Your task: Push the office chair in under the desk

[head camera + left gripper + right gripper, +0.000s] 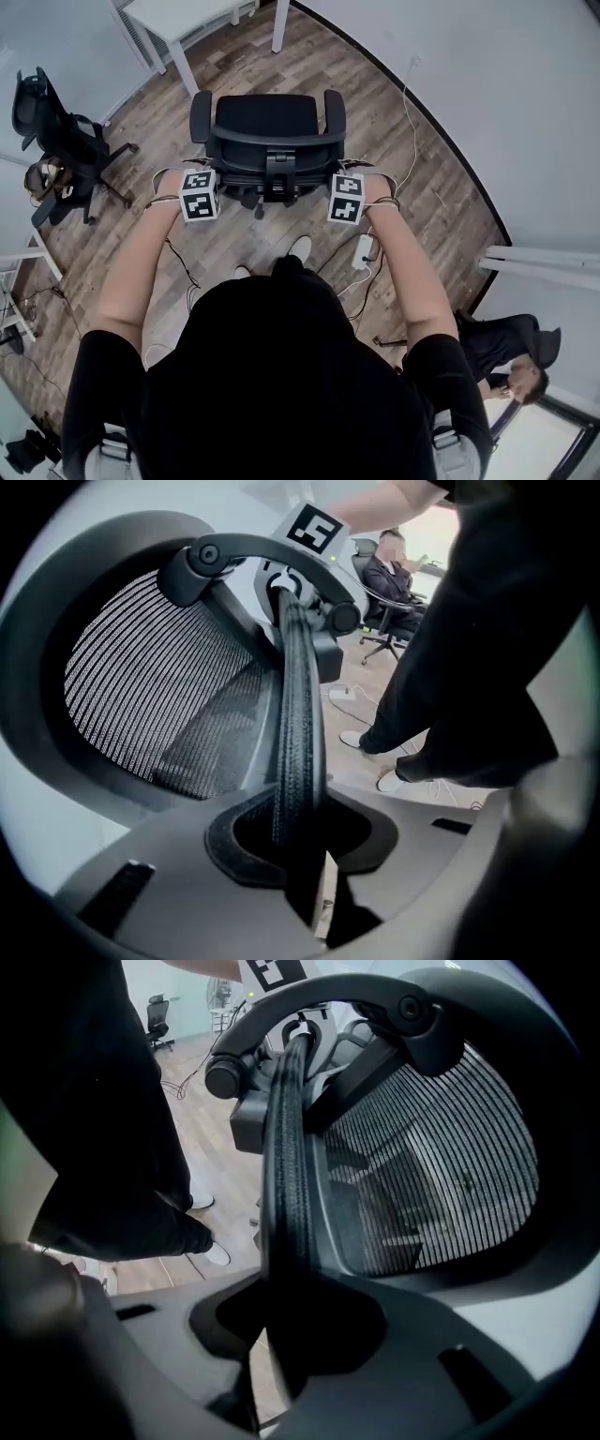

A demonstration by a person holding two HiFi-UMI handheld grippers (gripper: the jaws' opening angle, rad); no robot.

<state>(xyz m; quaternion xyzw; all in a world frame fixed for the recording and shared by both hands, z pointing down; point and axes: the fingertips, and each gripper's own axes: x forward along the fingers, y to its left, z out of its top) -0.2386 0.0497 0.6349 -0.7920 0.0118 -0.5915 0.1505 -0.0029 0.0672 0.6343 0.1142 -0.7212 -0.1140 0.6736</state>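
Note:
A black mesh office chair (267,122) stands on the wood floor in front of me, its seat facing a white desk (178,14) at the top of the head view. Both grippers point steeply down onto the top of its backrest. My left gripper (202,190) grips the left part of the rim. My right gripper (343,193) grips the right part. In the left gripper view the padded backrest edge (298,714) runs between the jaws of the left gripper (300,846), which close on it. The right gripper (286,1326) likewise clamps the backrest edge (286,1166).
A second black chair (56,141) stands at the left by the wall. A white power strip (364,251) and cables lie on the floor by my feet. A seated person (506,361) is at the lower right. A grey wall curves along the right side.

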